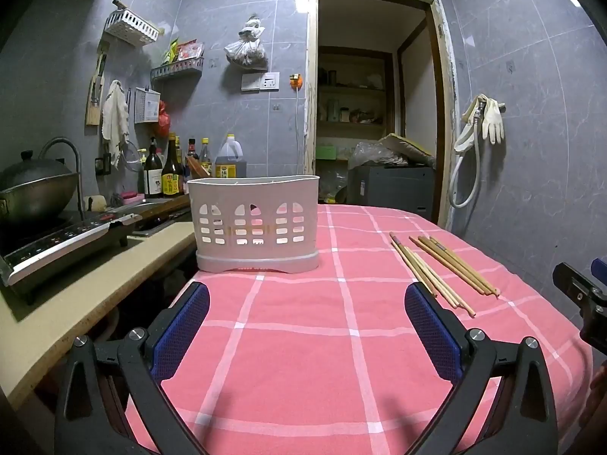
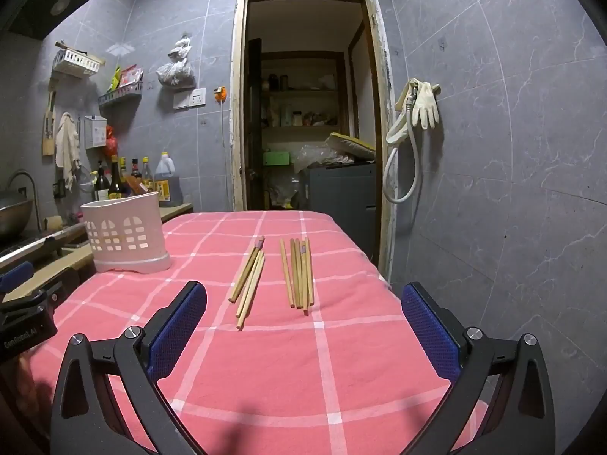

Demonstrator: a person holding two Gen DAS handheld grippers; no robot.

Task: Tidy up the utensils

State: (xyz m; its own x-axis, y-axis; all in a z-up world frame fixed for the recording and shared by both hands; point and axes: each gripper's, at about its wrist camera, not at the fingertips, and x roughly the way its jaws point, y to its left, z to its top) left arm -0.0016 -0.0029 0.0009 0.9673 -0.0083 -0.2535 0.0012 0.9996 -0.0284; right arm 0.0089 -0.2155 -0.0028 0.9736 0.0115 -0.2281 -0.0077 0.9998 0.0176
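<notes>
A white slotted utensil holder (image 1: 255, 223) stands upright on the pink checked tablecloth (image 1: 303, 341), straight ahead of my left gripper (image 1: 307, 299), which is open and empty. Two loose bunches of wooden chopsticks (image 1: 444, 269) lie flat to its right. In the right wrist view the same chopsticks (image 2: 273, 276) lie on the cloth (image 2: 303, 360) just beyond my right gripper (image 2: 303, 299), open with nothing between its fingers. The holder (image 2: 127, 233) stands at the left there. Part of the right gripper's body (image 1: 584, 299) shows at the left view's right edge.
A counter (image 1: 76, 303) on the left carries an induction cooker (image 1: 64, 242) with a wok (image 1: 34, 185), and sauce bottles (image 1: 170, 167) stand behind. A doorway (image 2: 307, 113) opens beyond the table's far end. A tiled wall with hanging gloves (image 2: 421, 106) runs along the right.
</notes>
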